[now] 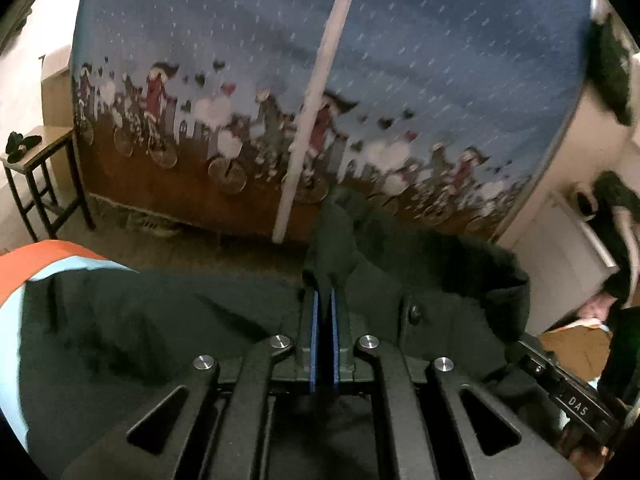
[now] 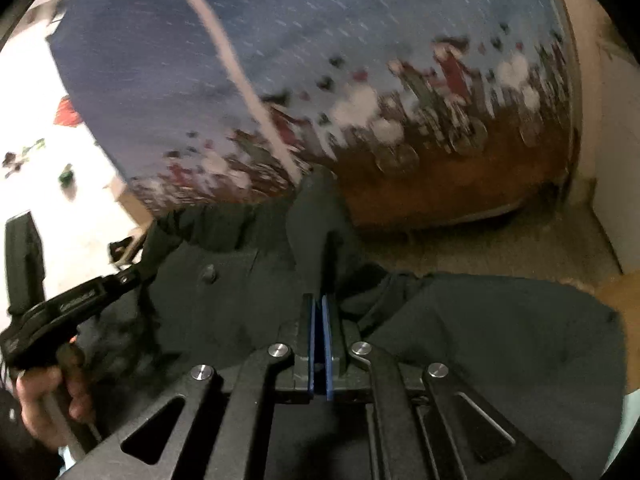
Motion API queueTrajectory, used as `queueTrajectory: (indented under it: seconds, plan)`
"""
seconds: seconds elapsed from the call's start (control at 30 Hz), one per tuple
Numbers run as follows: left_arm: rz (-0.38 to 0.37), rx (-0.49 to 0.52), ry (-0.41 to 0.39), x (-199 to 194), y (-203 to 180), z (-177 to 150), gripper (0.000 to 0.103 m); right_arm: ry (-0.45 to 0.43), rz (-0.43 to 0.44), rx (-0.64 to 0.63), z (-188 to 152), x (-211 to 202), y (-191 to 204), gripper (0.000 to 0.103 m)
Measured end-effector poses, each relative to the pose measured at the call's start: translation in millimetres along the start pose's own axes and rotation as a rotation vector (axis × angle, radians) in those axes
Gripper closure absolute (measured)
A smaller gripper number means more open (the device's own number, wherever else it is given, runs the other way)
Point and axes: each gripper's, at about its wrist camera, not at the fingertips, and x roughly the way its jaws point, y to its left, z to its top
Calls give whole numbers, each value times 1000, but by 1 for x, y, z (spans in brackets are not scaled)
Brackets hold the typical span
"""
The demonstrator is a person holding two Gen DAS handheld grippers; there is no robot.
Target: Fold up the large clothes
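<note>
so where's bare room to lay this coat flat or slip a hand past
Free: the strip of floor between the coat and the curtain, and floor right of the raised fold, up to the wall. Crowded: the middle, where both grippers, left and right, pinch coat folds. The side table already holds something dark.

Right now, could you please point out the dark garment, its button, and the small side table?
dark garment (image 1: pixel 168 320): left wrist view, flat cloth left of the claw.
button (image 1: pixel 416 312): left wrist view, its round face.
side table (image 1: pixel 38 152): left wrist view, its top.
</note>
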Motion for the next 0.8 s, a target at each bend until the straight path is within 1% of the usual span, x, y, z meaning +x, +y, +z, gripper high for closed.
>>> queueTrajectory:
  seconds: [0.07, 0.13, 0.17, 0.3, 0.37, 0.43, 0.57, 0.63, 0.67, 0.73, 0.8]
  plan:
    - [-35, 8, -35, -27, -1, -7, 100, -36, 8, -109, -8, -26, 16, 99]
    - [-67, 13, -64, -53, 1, -18, 100, -84, -6, -260, -23, -54, 37, 99]
    - [-81, 9, -72, -63, 3, -23, 100, -95, -14, -312, -30, -62, 44, 99]
    - [-110, 8, -65, -91, 7, -47, 100, -105, -84, -599, -67, -85, 81, 100]
    - [-114, 13, -52, -100, 9, -60, 101, -79, -124, -758, -90, -88, 96, 100]
    - [-109, 20, -33, -102, 13, -72, 101, -60, -167, -891, -109, -84, 105, 100]
    - [-80, 28, 8, -94, 18, -92, 101, 0, -234, -1119, -142, -62, 114, 100]
    - [-60, 47, 24, -88, 17, -100, 102, 37, -252, -1197, -156, -46, 114, 101]
    - [-57, 57, 32, -87, 17, -103, 102, 49, -255, -1207, -158, -41, 113, 101]
    - [-53, 69, 49, -87, 19, -107, 102, 75, -254, -1190, -160, -29, 108, 101]
    - [-34, 118, 50, -97, 16, -110, 102, 90, -253, -1177, -159, -20, 103, 101]
